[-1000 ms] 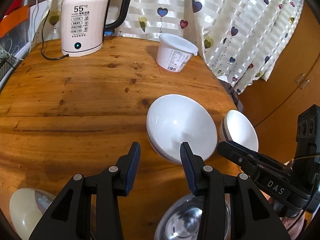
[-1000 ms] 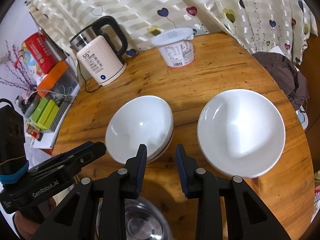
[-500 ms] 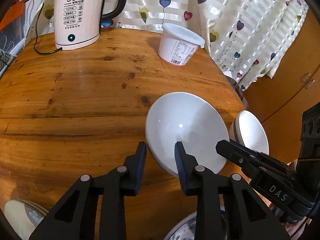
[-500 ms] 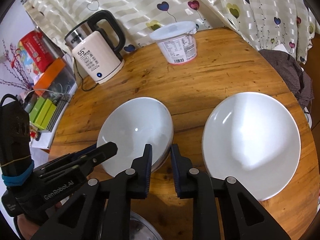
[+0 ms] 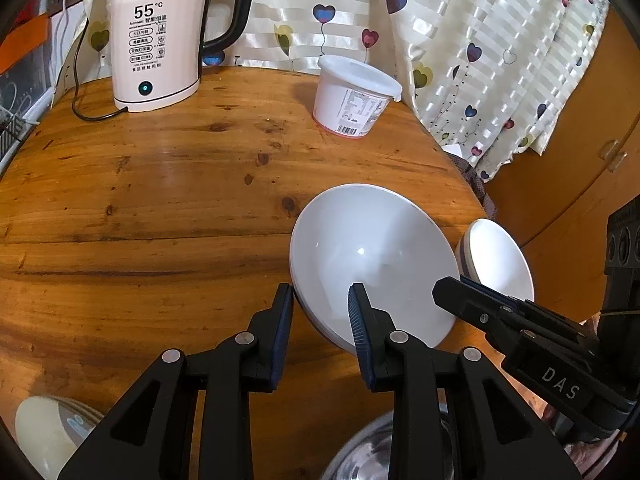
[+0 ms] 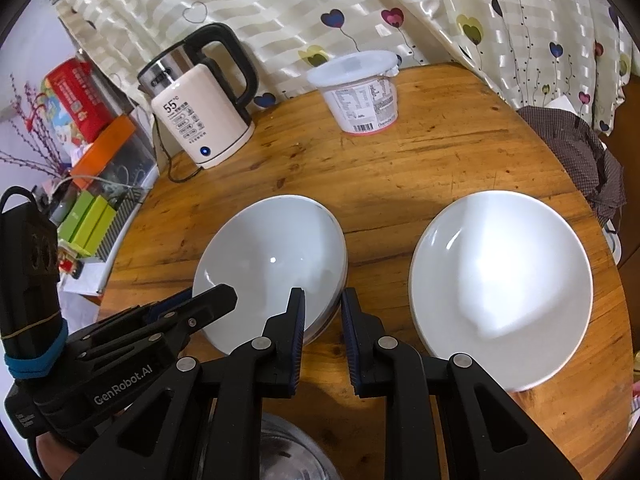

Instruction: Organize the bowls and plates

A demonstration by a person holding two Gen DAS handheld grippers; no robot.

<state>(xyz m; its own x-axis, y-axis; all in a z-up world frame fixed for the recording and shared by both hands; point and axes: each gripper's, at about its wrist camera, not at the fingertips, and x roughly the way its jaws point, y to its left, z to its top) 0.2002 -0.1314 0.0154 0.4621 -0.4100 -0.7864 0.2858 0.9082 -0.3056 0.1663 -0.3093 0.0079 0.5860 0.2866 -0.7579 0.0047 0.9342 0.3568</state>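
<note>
Both grippers meet at the stacked white bowls [image 5: 372, 264] from 6 o'clock. The left gripper [image 5: 320, 300] straddles the near-left rim, its fingers narrowly parted; the right gripper [image 6: 322, 304] likewise straddles the near-right rim. A white plate [image 6: 500, 292] lies at 3 o'clock; kettle [image 6: 200, 116] and tub [image 6: 362, 92] stand at 12 on the round wooden table [image 5: 160, 200].

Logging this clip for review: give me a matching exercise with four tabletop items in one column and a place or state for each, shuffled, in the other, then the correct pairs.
Items:
1. kettle
2. lidded tub
3. stacked white bowls
4. single white bowl

Descriptions:
A. near the table's right edge, untouched
B. shows 55 °C, corded
C. rim between both grippers' fingers
D. by the curtain, barcode label

Pairs: 1-B, 2-D, 3-C, 4-A
</note>
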